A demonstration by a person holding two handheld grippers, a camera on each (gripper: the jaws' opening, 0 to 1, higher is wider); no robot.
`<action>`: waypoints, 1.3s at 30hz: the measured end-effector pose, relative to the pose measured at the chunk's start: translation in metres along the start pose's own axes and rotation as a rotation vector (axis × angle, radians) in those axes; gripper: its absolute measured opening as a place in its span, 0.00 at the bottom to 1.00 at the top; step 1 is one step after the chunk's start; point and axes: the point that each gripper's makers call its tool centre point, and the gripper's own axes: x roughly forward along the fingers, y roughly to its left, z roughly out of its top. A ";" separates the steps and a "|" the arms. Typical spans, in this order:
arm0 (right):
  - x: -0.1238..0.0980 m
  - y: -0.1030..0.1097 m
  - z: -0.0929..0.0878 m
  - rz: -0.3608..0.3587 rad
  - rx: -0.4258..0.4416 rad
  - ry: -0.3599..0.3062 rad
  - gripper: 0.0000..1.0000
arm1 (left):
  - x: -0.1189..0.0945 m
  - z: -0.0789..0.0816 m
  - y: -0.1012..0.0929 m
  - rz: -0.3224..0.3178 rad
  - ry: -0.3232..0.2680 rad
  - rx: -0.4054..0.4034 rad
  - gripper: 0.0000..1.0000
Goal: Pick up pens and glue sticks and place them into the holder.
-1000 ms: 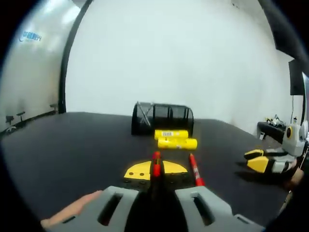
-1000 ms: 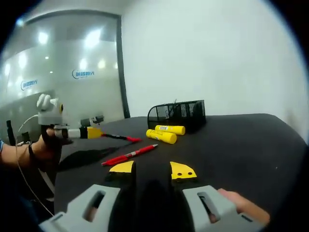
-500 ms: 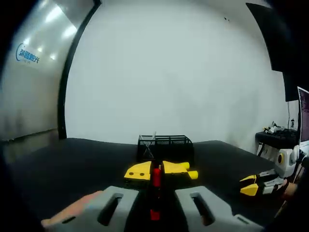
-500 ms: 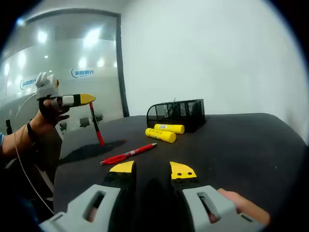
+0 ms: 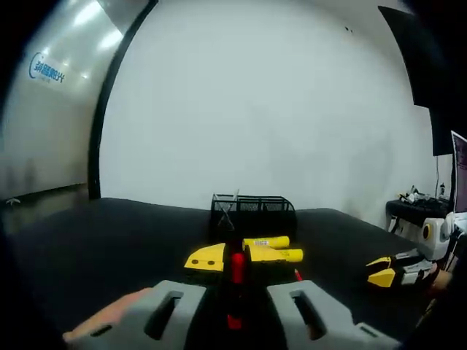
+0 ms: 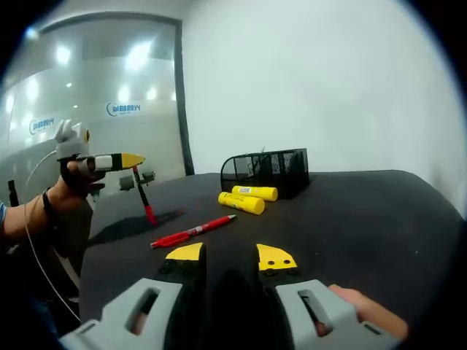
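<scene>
While your left claw (image 5: 233, 257) clenches a red pen (image 5: 236, 268) above the black tabletop (image 5: 109, 240), two yellow glue sticks (image 5: 271, 248) lie just before the mesh holder (image 5: 253, 214). From the right gripper view, your right claw (image 6: 228, 255) stands released near another red pen (image 6: 191, 232) lying on the tabletop.

black table (image 6: 379, 219), mesh holder (image 6: 266, 173), two glue sticks (image 6: 244, 204), red pen (image 6: 193, 232)

Your left tongs (image 6: 120, 161) are raised, jaws closed on a red pen (image 6: 141, 194) hanging down. Your right tongs (image 6: 228, 255) sit low, jaws apart, holding nothing.
</scene>
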 end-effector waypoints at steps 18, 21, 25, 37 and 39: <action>0.000 0.000 0.000 0.003 -0.002 -0.003 0.23 | -0.037 -0.022 0.012 0.013 -0.008 -0.028 0.11; 0.000 0.001 0.002 0.007 -0.006 -0.010 0.23 | -0.063 -0.035 0.016 0.049 -0.028 -0.026 0.14; -0.001 0.003 0.004 0.016 -0.002 -0.020 0.23 | -0.096 -0.060 0.018 0.103 -0.016 0.009 0.17; -0.002 0.004 0.005 0.026 -0.003 -0.026 0.22 | -0.129 -0.113 0.013 0.089 0.067 -0.001 0.27; -0.001 0.004 0.005 0.025 -0.005 -0.025 0.22 | -0.129 -0.117 0.010 0.092 0.070 0.011 0.26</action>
